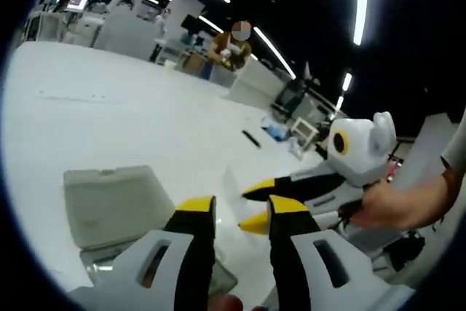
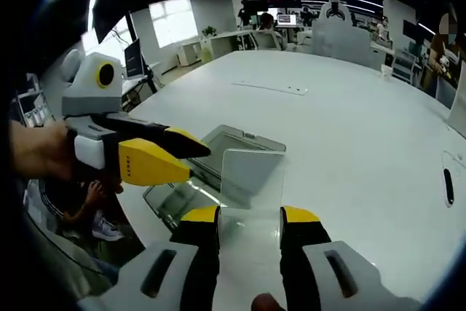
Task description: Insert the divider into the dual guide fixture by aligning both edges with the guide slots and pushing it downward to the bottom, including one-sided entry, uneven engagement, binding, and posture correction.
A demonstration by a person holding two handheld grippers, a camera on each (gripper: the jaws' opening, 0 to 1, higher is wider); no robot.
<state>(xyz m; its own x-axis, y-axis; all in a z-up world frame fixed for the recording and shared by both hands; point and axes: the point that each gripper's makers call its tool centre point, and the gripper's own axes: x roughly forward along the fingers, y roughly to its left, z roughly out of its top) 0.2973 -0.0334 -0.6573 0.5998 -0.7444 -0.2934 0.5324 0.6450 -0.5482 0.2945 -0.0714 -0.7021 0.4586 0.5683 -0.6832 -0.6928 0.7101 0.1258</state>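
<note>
Clear divider (image 2: 251,180) clamped upright in right tongs (image 2: 250,223) above white surface (image 2: 349,129); left tongs (image 1: 242,207) apart, near grey fixture (image 1: 109,202).

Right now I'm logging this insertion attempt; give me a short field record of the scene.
divider: clear panel, upright between the right gripper's jaws
right gripper: shut on divider
left gripper: open, holding nothing, beside the divider
fixture: grey tray-like guide fixture on the white table, behind the divider
insertion: not yet seated; divider above the fixture
background: person at a far desk
</note>
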